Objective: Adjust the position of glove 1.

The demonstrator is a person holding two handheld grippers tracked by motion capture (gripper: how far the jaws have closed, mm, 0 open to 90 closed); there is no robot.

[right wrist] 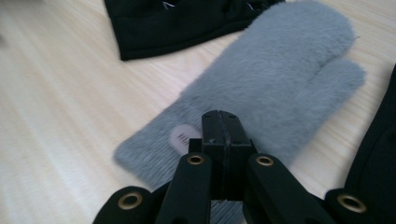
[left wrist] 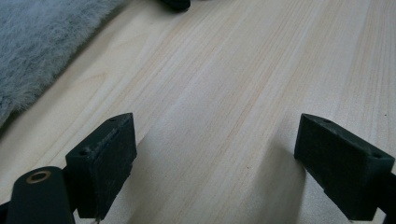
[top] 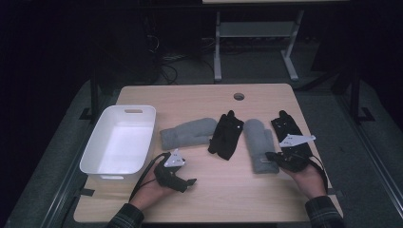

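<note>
Two grey mittens, two black gloves, one bin. Right gripper pinched together at right mitten's cuff, right of bin; left gripper wide apart, holding nothing.

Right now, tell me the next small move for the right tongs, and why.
Probably lift the right tongs slightly to test the grip: they are shut at the cuff of the grey mitten, but whether fabric is pinched is unclear.
</note>
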